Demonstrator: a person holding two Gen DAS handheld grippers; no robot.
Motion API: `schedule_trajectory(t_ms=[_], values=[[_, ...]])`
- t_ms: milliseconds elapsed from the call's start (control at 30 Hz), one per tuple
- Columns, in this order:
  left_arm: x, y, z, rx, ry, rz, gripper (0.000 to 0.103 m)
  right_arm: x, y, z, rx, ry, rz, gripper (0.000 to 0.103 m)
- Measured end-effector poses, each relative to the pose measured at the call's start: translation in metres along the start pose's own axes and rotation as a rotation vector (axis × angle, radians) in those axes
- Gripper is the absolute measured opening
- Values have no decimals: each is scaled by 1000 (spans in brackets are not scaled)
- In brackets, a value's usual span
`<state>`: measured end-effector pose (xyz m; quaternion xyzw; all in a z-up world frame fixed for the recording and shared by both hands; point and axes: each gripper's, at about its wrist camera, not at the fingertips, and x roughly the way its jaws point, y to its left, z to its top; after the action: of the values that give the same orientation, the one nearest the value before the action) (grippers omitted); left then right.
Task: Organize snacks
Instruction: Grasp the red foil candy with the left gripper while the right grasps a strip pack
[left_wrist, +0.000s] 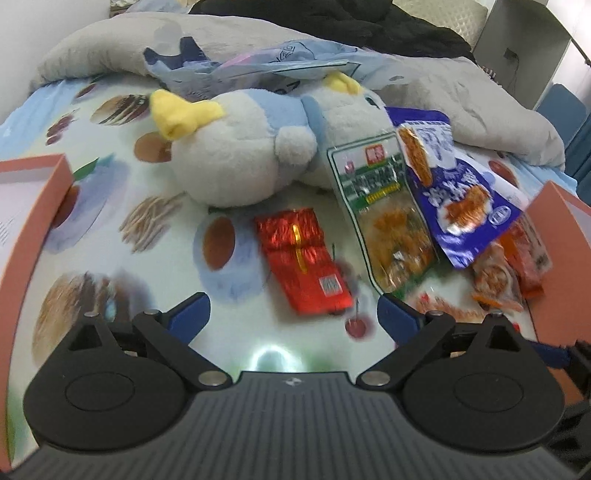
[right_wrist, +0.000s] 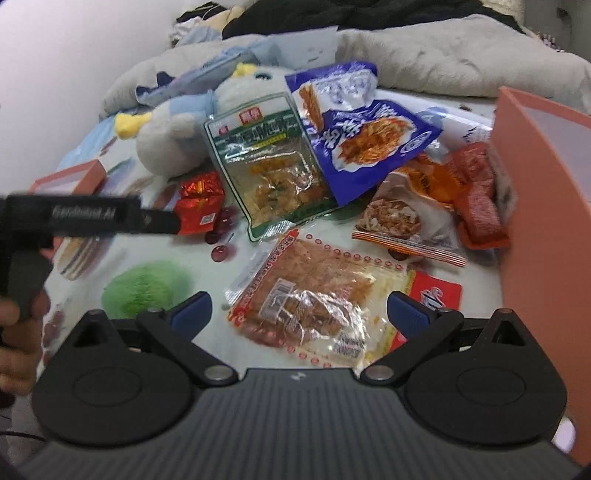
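Left box (left_wrist: 33, 206): salmon-pink carton at the far-left edge of the bed, its open white inside showing; what lies in it cannot be told.
Bed sheet (left_wrist: 122, 266): pale, printed with foods and cherries; every snack lies on it.
Plush toy (left_wrist: 236, 155): grey-and-blue with yellow feet, on its side at the far middle, against a grey quilt (left_wrist: 110, 44).
Red foil packet (left_wrist: 303, 258): alone on the sheet near the plush, just beyond the left tongs, apart from the other packets.
Left tongs (left_wrist: 293, 314): blue-tipped fingers stand wide apart above the sheet, nothing between them, touching nothing; the red foil packet lies just ahead of the gap.
Left hand (right_wrist: 14, 328): seen at the left edge of the right wrist view, wrapped round the black handle of the left tool.
Green-edged packet (right_wrist: 269, 166): clear window with orange pieces, leaning partly on the plush.
Blue packet (right_wrist: 365, 144): overlaps the right edge of the green-edged packet.
Clear red-bordered packet (right_wrist: 314, 295): flat, nearest the right tongs, in the middle near ground.
Right tongs (right_wrist: 299, 314): spread wide, gripping nothing; the clear red-bordered packet lies below and between the tips, contact not discernible.
White-and-orange packet (right_wrist: 402, 218): right of centre, beyond the clear one.
Red packets (right_wrist: 476, 195): heaped against the right box wall, outside it.
Right box (right_wrist: 535, 221): salmon-pink wall at the right edge; its contents are hidden.
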<state>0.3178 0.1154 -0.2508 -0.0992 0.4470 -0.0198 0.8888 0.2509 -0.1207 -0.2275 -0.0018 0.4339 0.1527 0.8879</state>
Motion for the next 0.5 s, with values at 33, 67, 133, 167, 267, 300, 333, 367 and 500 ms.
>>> schedule_trajectory(t_ms=[33, 67, 133, 167, 267, 300, 333, 367, 500], values=[[5, 1, 4, 0, -2, -2, 97, 5, 0, 1, -2, 3, 3, 103], [12, 0, 8, 1, -3, 0, 95, 9, -1, 2, -5, 6, 6, 103], [21, -2, 14, 18, -9, 5, 94, 20, 0, 2, -24, 25, 4, 103], [27, -3, 17, 26, -10, 8, 92, 25, 0, 2, -32, 37, 1, 103], [40, -5, 22, 29, -5, 3, 89, 34, -1, -3, -47, 53, 11, 103], [44, -7, 23, 33, -10, 5, 88, 35, 0, -5, -69, 47, 13, 103], [46, -8, 23, 40, -14, 9, 86, 36, 3, -7, -103, 48, 8, 103], [49, -10, 24, 48, -16, 14, 85, 38, 6, -9, -128, 47, 1, 103], [59, -14, 27, 56, -27, 29, 81, 39, 9, -11, -134, 53, -2, 103]])
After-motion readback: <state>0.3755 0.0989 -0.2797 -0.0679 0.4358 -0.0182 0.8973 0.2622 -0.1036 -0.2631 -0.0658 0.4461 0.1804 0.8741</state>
